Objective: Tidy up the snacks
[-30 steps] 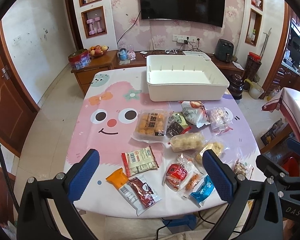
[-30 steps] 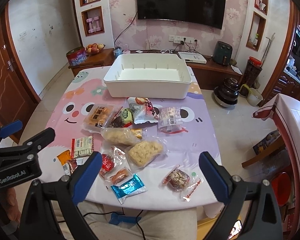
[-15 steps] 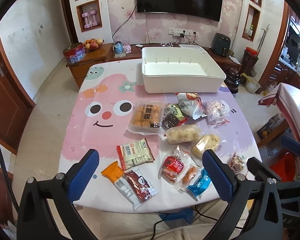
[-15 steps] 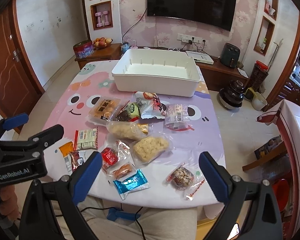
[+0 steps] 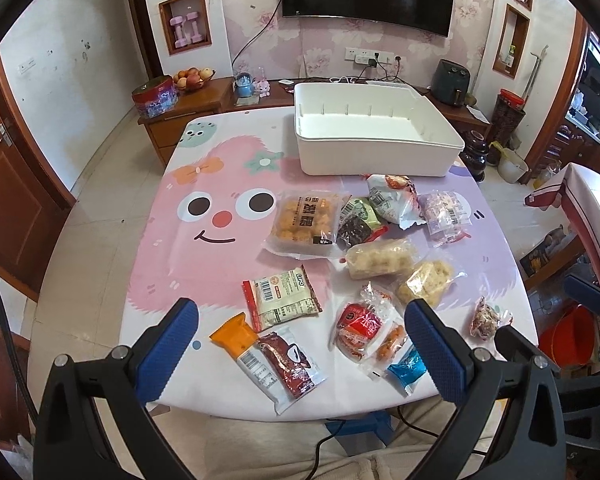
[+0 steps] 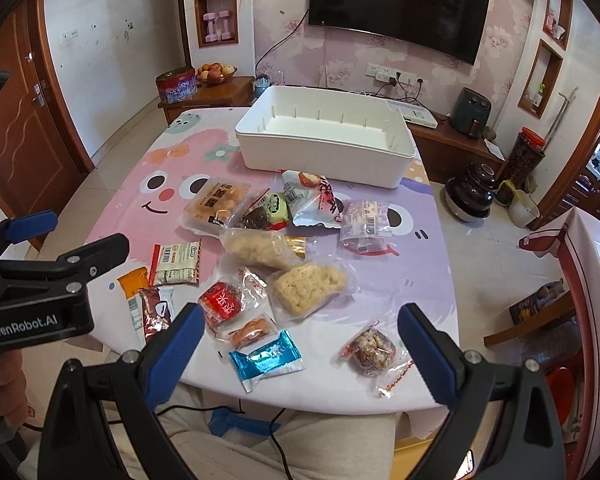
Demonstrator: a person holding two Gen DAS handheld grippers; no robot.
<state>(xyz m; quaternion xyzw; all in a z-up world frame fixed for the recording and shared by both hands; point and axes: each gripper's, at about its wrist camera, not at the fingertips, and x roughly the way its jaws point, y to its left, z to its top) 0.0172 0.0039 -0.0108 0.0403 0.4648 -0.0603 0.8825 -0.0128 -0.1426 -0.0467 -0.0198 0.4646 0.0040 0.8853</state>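
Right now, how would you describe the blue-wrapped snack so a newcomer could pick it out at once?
Start at the white bin on the far side of the table, then come down through the snack pile to the near edge. The blue-wrapped snack lies there, just below a small orange snack packet. It is the only shiny blue foil wrapper among clear, red and orange ones.

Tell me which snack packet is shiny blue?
The small blue foil packet, at the table's near edge between the right gripper's open fingers. No other snack is blue; its neighbours are red, orange or clear.
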